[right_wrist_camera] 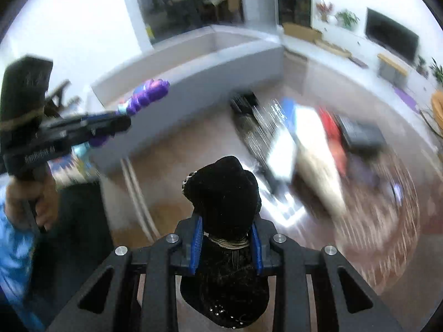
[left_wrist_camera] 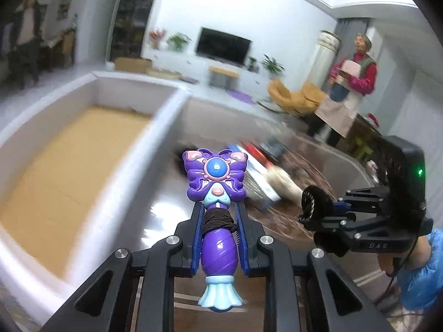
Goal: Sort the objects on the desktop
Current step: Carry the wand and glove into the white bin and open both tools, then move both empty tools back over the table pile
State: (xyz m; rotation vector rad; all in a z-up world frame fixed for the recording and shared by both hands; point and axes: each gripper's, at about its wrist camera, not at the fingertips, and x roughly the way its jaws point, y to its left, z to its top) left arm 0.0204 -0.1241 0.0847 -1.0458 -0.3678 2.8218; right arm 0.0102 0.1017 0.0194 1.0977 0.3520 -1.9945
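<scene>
The purple wand is sitting clamped between the pads of the left hand-held gripper, its butterfly head poking out ahead of the fingertips, and a black fuzzy bundle is being pinched the same way in the right hand-held gripper. Both are hanging above the desk, with the white bin lying ahead and left of the left one. Sorting is looking barely begun: the bin is showing nothing inside, and a blurred pile is waiting ahead of the right one.
</scene>
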